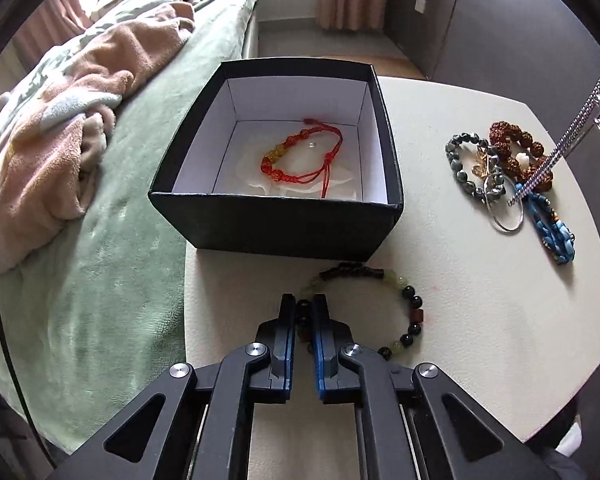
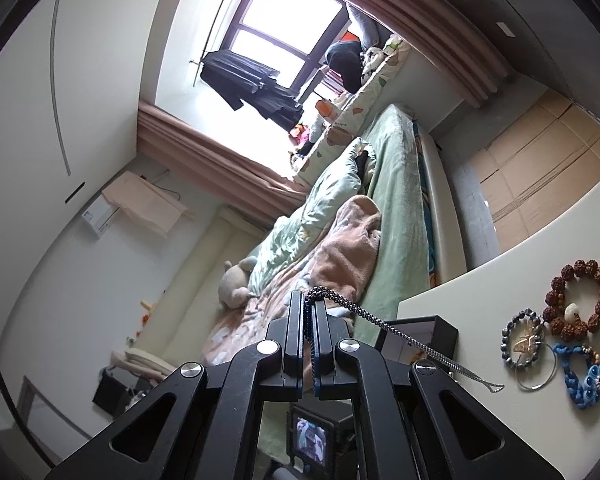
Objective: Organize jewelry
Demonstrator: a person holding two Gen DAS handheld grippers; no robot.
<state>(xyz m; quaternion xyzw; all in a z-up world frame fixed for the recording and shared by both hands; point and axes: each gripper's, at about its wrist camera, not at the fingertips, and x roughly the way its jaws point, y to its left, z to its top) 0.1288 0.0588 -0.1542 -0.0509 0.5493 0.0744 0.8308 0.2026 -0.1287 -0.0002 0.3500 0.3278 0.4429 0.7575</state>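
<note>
My left gripper (image 1: 303,300) points down at the cream table (image 1: 480,320) and is shut on the left side of a bracelet of green, black and red beads (image 1: 414,304) that lies just before a black box (image 1: 276,220). A red cord bracelet (image 1: 300,156) lies on the box's white floor. My right gripper (image 2: 309,296) is shut on a silver chain (image 2: 380,324), which hangs slanting down over the table. In the left wrist view that chain (image 1: 560,148) reaches down to a heap of bracelets.
The heap at the table's right holds a grey bead bracelet (image 1: 460,168), a brown knobbly bead bracelet (image 1: 512,136), a thin silver ring (image 1: 504,216) and a blue woven bracelet (image 1: 552,232). A bed with a green cover (image 1: 100,280) borders the table on the left.
</note>
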